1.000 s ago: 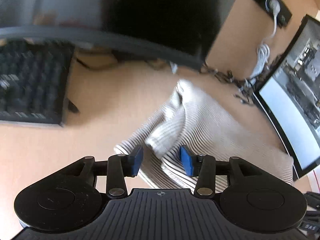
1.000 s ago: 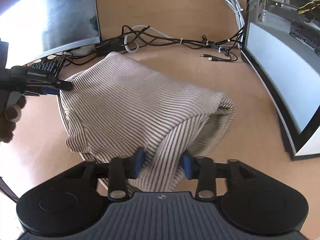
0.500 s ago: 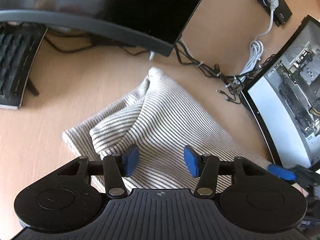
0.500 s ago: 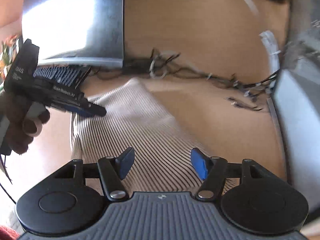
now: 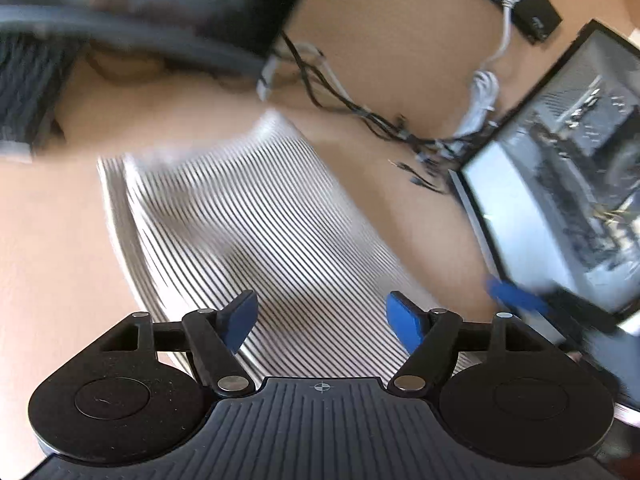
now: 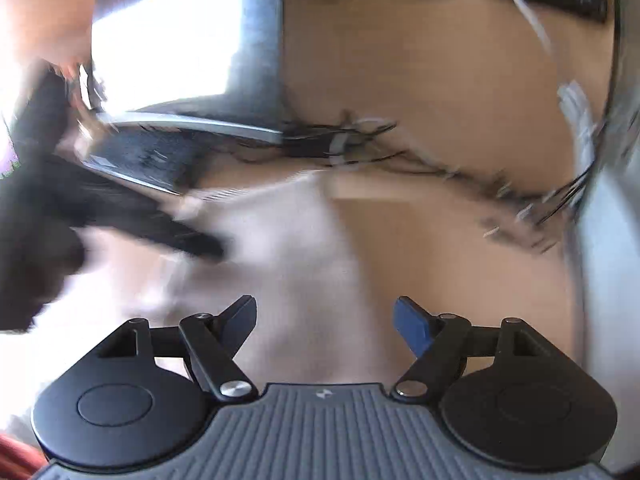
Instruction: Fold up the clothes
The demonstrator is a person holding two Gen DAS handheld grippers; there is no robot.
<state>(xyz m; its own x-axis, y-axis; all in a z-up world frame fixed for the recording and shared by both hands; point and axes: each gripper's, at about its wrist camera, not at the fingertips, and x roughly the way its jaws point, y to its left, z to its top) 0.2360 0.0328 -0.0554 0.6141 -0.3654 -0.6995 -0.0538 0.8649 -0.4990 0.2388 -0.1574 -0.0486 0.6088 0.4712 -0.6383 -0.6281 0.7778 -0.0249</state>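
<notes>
A cream knit garment with thin dark stripes (image 5: 256, 232) lies spread flat on the light tan wooden bench (image 5: 52, 232), its stripes running in long parallel curves from the far corner near the cables toward the camera. The left gripper (image 5: 320, 322), black with blue-padded fingertips (image 5: 402, 322), hangs just above the near part of the cloth with its jaws spread wide and nothing between them. In the right wrist view the same garment (image 6: 280, 248) appears only as a pale, motion-blurred patch on the bench (image 6: 440, 272); the right gripper (image 6: 326, 320) is likewise opened wide and empty above the cloth's near edge. Whether either gripper touches the fabric cannot be told. The left gripper shows in the right wrist view as a dark blurred shape (image 6: 120, 216) reaching over the garment's left side, and the right gripper's blue tip and black body (image 5: 532, 304) appear at the right edge of the left wrist view, beside the cloth. Beyond the garment, a tangle of black and white cables (image 5: 360, 112) runs along the back of the bench. A dark curved monitor (image 5: 140, 4) stands at the far left with a black keyboard (image 5: 28, 84) beneath it, and a second screen (image 5: 560, 168) stands at the right, close to the garment's right edge.
</notes>
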